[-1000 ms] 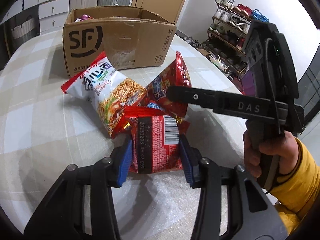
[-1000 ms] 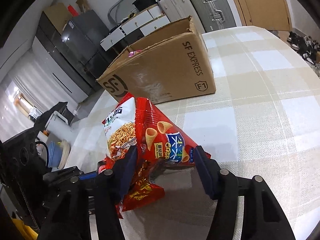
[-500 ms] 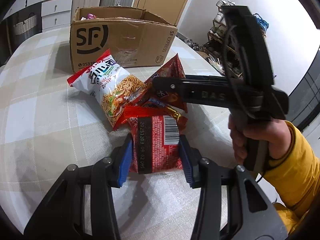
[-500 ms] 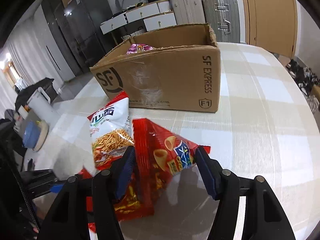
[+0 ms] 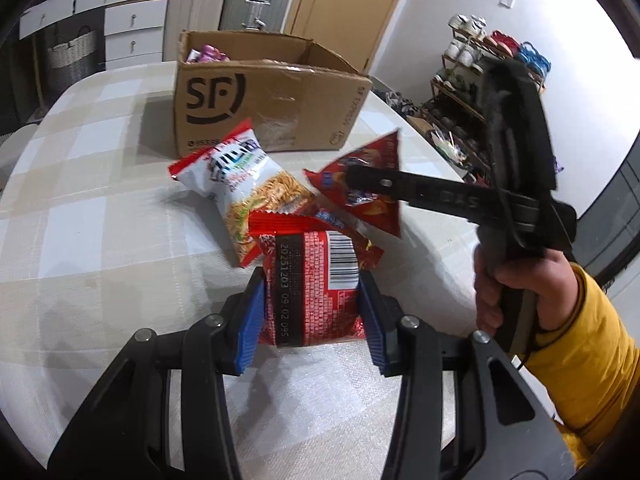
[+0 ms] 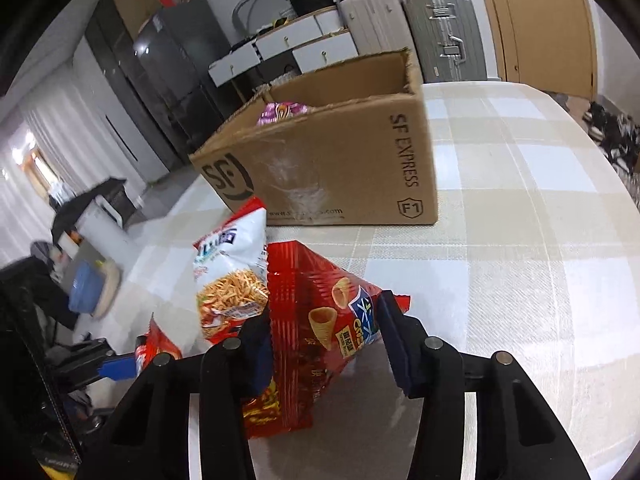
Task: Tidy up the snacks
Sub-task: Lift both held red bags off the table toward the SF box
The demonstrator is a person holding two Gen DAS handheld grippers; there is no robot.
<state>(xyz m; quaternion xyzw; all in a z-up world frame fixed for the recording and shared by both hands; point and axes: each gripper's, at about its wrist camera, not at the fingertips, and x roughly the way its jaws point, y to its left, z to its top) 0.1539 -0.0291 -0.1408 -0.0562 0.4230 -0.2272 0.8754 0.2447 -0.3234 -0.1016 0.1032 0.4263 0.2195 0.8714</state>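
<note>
My left gripper (image 5: 311,316) is shut on a red snack packet with a barcode (image 5: 310,280), held above the table. My right gripper (image 6: 324,340) is shut on a red bag of cone crisps (image 6: 320,320) and holds it lifted; that bag also shows in the left wrist view (image 5: 368,188) under the right gripper's finger. A white and red bag of noodle sticks (image 5: 244,188) lies on the table in front of the open SF cardboard box (image 5: 272,108). The box (image 6: 340,160) holds a purple packet (image 6: 280,112).
The round table has a beige checked cloth (image 6: 520,240). Suitcases (image 6: 436,28) and white drawers stand behind the box. A shoe rack (image 5: 472,80) stands to the right beyond the table edge.
My right gripper has lifted the cone crisps bag off the pile and up toward the box. My left gripper has risen a little with its red packet.
</note>
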